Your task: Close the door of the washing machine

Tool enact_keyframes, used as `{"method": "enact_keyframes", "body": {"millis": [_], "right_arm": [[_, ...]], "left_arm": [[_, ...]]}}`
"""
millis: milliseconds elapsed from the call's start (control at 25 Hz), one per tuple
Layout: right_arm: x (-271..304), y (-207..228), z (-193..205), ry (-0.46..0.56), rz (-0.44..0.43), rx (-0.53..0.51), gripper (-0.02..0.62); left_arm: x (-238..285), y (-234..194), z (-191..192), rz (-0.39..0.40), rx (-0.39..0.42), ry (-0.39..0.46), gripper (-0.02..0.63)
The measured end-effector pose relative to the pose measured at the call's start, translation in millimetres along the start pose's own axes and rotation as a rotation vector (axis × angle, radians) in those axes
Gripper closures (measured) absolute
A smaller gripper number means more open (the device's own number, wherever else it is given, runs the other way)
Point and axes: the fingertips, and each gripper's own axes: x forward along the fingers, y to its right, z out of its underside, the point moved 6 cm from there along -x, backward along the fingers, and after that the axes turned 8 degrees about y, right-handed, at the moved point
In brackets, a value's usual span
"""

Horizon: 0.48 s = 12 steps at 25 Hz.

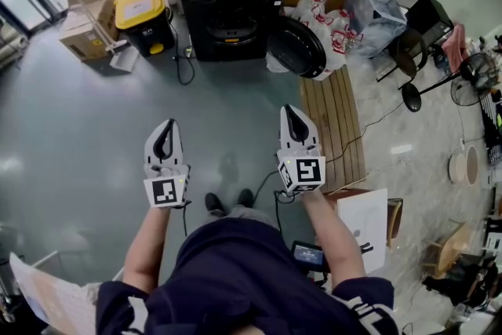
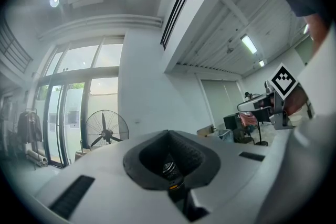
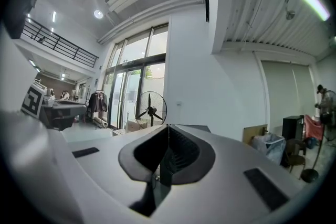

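Observation:
The black washing machine (image 1: 231, 0) stands against the far wall in the head view. Its round door (image 1: 298, 47) hangs open, swung out to the machine's right. Both grippers are held in mid-air well short of it, over the grey floor. My left gripper (image 1: 166, 125) is shut with nothing in it; its own view shows the dark pads together (image 2: 169, 157). My right gripper (image 1: 290, 110) is also shut and empty, its pads meeting in a thin seam (image 3: 168, 152). It lines up roughly with the open door, still a good way off.
A yellow-lidded black bin (image 1: 143, 18) and cardboard boxes (image 1: 86, 27) sit left of the machine. Bags (image 1: 329, 20) are piled right of the door. A slatted wooden board (image 1: 333, 121) lies on the floor by my right gripper. A standing fan (image 2: 105, 131) is at the back.

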Motion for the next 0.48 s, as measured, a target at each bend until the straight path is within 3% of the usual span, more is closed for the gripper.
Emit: {"method": "enact_keyframes", "body": {"millis": [480], "right_arm": [[9,39,11,-0.024,-0.040,0.009,0.575]], "left_arm": [[31,34,11,-0.002,-0.011,-0.009,0.581]]}}
